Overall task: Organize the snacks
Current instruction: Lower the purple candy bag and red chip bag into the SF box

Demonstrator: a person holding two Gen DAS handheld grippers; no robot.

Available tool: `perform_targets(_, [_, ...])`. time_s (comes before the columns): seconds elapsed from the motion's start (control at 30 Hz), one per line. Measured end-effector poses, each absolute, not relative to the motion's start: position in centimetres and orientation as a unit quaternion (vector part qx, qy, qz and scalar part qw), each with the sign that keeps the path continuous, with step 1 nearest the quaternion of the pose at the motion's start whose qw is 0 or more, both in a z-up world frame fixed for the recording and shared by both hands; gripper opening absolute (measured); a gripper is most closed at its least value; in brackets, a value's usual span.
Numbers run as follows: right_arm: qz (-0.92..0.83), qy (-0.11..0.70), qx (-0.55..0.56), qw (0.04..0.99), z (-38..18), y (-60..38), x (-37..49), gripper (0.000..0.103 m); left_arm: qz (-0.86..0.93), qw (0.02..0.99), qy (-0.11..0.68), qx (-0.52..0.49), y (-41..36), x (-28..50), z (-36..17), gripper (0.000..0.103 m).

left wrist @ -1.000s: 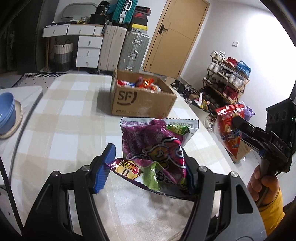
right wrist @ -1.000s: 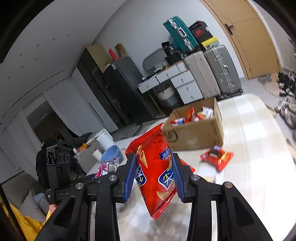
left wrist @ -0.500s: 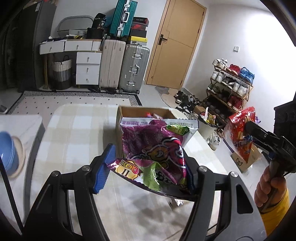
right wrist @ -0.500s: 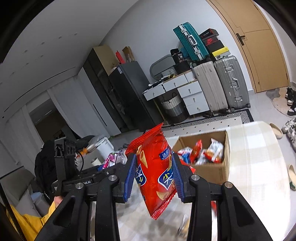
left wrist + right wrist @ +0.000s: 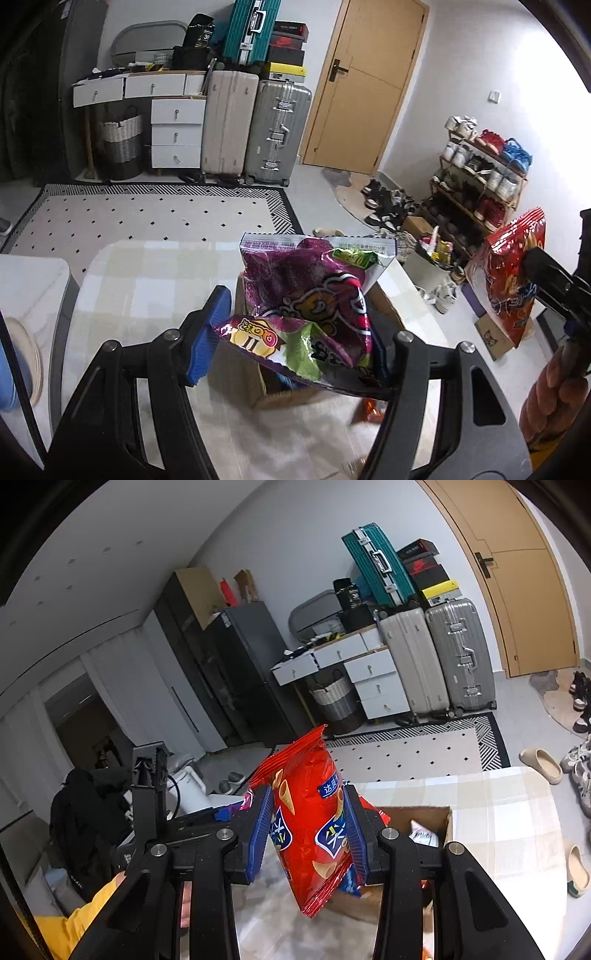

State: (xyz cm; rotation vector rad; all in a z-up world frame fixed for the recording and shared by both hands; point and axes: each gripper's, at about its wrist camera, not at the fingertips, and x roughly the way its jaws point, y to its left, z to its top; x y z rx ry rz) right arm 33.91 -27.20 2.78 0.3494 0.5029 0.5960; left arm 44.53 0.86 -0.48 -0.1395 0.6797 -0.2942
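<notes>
My left gripper [image 5: 295, 350] is shut on a crumpled purple snack bag [image 5: 306, 291], which hangs above the open cardboard box [image 5: 240, 380] on the checked table [image 5: 147, 295]. The bag hides most of the box's inside. My right gripper [image 5: 306, 834] is shut on a red snack bag [image 5: 306, 812], upright between the blue pads, just before the same box [image 5: 417, 810], where several packets show. In the left wrist view the red bag [image 5: 506, 280] hangs at the right, beside the box. A small orange packet [image 5: 369, 410] lies on the table by the box's near corner.
A blue bowl [image 5: 7, 369] sits on a white side table at the far left. Beyond the table's far edge are a patterned rug [image 5: 147, 218], suitcases [image 5: 277, 133], white drawers [image 5: 177, 136] and a shoe rack [image 5: 480, 184]. Slippers [image 5: 541, 764] lie on the floor.
Both grippers have risen and travelled forward with their bags. The box, earlier well ahead on the table, now lies right beneath the purple bag and just behind the red one.
</notes>
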Motion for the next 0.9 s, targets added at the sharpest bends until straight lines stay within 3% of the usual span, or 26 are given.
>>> perform_targets(0.5, [0.245,0.308,0.188,0.900,-3.3,-27.9,42.5,0.038,-0.142,0.912,0.386,-0.010,-6.1,56.2,-5.7,0.063])
perform_targets(0.9, [0.224,0.346,0.190,0.891,-7.4,-28.4,44.9,0.038,-0.144,0.892,0.427,0.033,-9.9,58.8,-10.9,0.064])
